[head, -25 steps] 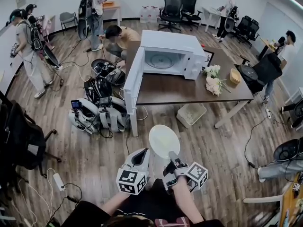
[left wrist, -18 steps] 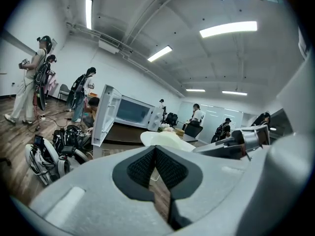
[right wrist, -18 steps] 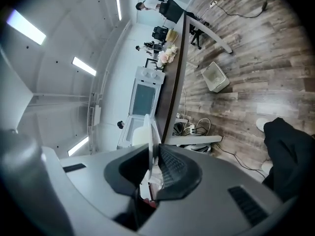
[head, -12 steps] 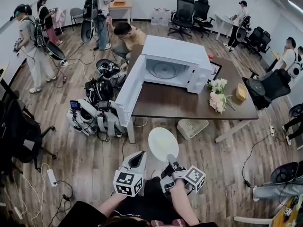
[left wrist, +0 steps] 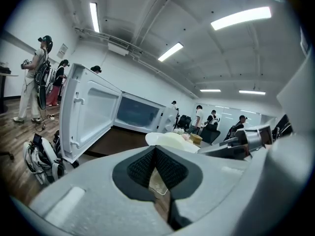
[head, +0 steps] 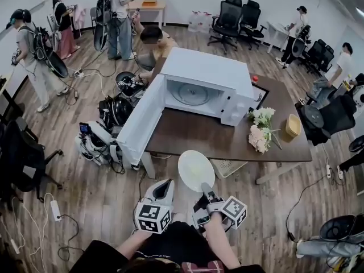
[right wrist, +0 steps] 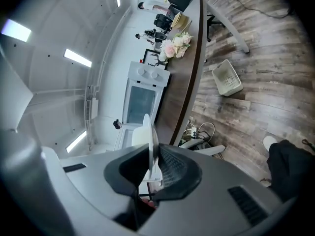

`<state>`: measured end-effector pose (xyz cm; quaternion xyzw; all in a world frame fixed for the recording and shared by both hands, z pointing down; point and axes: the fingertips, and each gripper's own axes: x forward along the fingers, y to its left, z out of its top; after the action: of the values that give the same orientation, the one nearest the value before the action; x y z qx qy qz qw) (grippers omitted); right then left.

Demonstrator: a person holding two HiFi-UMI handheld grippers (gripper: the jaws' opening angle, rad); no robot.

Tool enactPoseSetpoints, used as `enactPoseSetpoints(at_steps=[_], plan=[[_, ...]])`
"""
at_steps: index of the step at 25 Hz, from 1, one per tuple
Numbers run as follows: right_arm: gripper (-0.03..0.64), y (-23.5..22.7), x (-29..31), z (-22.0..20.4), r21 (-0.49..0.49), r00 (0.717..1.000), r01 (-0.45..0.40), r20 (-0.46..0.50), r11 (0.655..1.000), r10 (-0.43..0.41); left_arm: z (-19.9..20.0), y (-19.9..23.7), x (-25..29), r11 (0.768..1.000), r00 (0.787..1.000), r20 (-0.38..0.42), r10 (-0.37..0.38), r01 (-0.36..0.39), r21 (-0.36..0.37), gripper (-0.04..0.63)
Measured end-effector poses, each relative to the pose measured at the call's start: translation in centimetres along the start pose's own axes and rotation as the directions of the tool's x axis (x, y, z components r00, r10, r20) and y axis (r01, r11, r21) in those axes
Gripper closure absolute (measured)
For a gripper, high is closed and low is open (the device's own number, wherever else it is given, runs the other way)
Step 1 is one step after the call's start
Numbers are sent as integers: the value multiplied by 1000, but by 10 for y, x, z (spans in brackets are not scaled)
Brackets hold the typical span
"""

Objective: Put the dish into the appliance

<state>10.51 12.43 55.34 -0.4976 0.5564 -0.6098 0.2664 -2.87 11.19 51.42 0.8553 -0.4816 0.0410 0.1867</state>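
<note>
Dish point(head: 196, 170): pale, round. You hold it by its near rim in your right gripper point(head: 206, 189), whose jaws stand narrow and pinch the rim between the pads. In the right gripper view the dish point(right wrist: 150, 132) shows edge-on, rising straight out from the jaws.

Left gripper point(head: 165, 185): just left of the right one, jaws closed together with nothing between them. The dish point(left wrist: 172, 140) shows ahead and to the right of these jaws.

Floor point(head: 102, 186): grey-brown wood planks, below both jaws, with cables trailing across it on the left.

Table point(head: 222, 141): dark brown top, ahead of the jaws, past the dish. A white basket point(head: 227, 165) sits on the floor under its near edge.

Microwave point(head: 207, 81): white, on the table straight ahead of the jaws. Its door point(head: 139, 124) is swung wide to the left and the cavity faces you.

Flowers point(head: 259, 131): ahead and right, lying on the table beside the microwave.

Room, farthest: several people standing by the walls, black office chairs point(head: 239, 16) at the back, bright ceiling strip lights.
</note>
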Motion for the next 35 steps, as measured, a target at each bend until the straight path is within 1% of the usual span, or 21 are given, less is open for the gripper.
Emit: enactPoseSetpoints(at_steps=[4, 8, 13, 18, 23, 29, 35], plan=[[563, -3, 11, 24, 8, 1000, -3, -30, 1000, 4, 3, -7, 23, 999, 999, -6, 34, -34, 13, 586], [563, -6, 22, 40, 6, 998, -2, -55, 1000, 2, 0, -11, 38, 998, 998, -12, 58, -57, 10, 584], [563, -6, 34, 49, 15, 998, -4, -68, 1000, 5, -1, -9, 51, 997, 997, -36, 71, -71, 19, 585], [563, -10, 48, 55, 30, 997, 15, -71, 999, -13, 6, 1, 69, 997, 996, -34, 79, -79, 17, 585], [561, -10, 69, 68, 43, 998, 30, -49, 999, -28, 14, 18, 97, 998, 997, -44, 68, -67, 18, 586], [561, -2, 106, 85, 48, 999, 46, -13, 998, -45, 34, 40, 134, 999, 998, -51, 32, -30, 38, 585], [561, 7, 152, 99, 86, 998, 54, 10, 995, -55, 56, 64, 181, 1000, 999, -45, -6, 7, 18, 585]])
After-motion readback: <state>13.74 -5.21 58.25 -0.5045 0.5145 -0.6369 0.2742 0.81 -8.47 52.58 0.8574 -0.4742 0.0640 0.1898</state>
